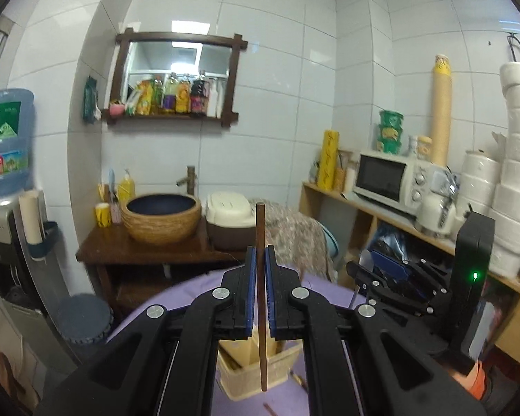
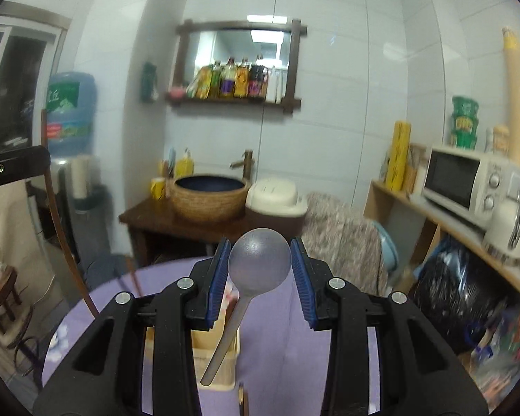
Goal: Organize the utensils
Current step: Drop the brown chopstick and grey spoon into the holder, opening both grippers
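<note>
My left gripper is shut on a brown chopstick, held upright above a cream utensil basket on the purple tablecloth. The right gripper appears at the right of the left wrist view. In the right wrist view, my right gripper is shut on the bowl of a grey metal spoon, whose handle hangs down over the basket. The left-hand chopstick shows at the left edge. Another chopstick lies on the cloth near the bottom.
Beyond the table stand a wooden washstand with a woven basin, a rice cooker and a water dispenser. A shelf with a microwave and stacked paper rolls fills the right side.
</note>
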### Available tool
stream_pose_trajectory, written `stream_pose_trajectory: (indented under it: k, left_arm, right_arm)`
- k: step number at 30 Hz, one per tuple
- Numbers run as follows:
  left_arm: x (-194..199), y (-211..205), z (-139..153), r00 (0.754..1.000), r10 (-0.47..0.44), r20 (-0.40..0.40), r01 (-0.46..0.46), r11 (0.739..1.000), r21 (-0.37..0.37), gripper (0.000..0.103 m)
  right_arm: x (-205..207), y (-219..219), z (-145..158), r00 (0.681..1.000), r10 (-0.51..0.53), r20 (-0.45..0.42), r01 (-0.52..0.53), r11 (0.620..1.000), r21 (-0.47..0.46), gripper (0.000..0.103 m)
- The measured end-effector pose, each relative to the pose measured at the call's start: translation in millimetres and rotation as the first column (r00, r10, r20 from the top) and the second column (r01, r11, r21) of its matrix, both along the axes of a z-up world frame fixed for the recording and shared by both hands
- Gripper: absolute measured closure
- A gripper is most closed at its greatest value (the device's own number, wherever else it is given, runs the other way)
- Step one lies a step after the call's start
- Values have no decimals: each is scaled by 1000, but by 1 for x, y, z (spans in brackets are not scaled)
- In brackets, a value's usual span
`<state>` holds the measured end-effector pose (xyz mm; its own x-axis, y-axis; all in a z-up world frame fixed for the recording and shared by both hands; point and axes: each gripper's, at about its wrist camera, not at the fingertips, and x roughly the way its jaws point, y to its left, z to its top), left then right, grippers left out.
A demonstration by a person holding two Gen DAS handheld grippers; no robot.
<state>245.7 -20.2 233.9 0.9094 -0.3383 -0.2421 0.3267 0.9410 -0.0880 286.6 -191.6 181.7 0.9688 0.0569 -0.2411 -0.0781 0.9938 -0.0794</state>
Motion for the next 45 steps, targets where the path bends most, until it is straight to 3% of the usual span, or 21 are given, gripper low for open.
stream_pose_trajectory:
  k: [3,9,19,26,28,30,31,32,34,40,45]
  left_arm:
    - [22,-7,2,998,60,15,-60,998,8,96]
    - [48,-11,-48,993,113,-19,-112,993,36,96]
    - [35,-3,-124,987,99,-129,-93,994,53,96]
    - [37,-4,-144,981,109,-161,-95,992,88,96]
    - [35,-5,-143,981,99,-166,-85,993,86,96]
    - [33,-4,-142,981,99,-167,-85,993,85,95]
    - [29,-4,-142,982,96,-165,-83,993,88,90]
    - [27,-4,-143,982,96,-165,-82,993,87,77]
    - [16,1,-145,981,98,-164,-88,994,69,58]
    - [-15,16,-171,966,74,-249,-72,997,15,46]
    - [-40,12,-198,949,46,-312,-43,999,17,46]
  right_arm:
    - [27,12,4,999,-35,20,35,999,-20,66]
    - [58,24,-45,998,-66,-5,66,996,-62,66]
    - [51,23,-121,991,-7,-133,-7,994,-106,66]
    - [54,18,-147,975,21,-220,-41,995,-89,66]
    - [51,17,-149,975,20,-220,-40,995,-90,59]
    - [46,13,-147,978,23,-207,-39,997,-70,38]
    - [41,10,-145,980,23,-198,-34,998,-56,32]
    - [36,7,-144,981,26,-190,-35,998,-43,28]
    - [26,2,-144,982,25,-187,-32,999,-33,28]
    - [-15,-27,-151,974,49,-220,-38,998,54,22]
    - [-42,-35,-159,972,45,-232,-31,998,63,21]
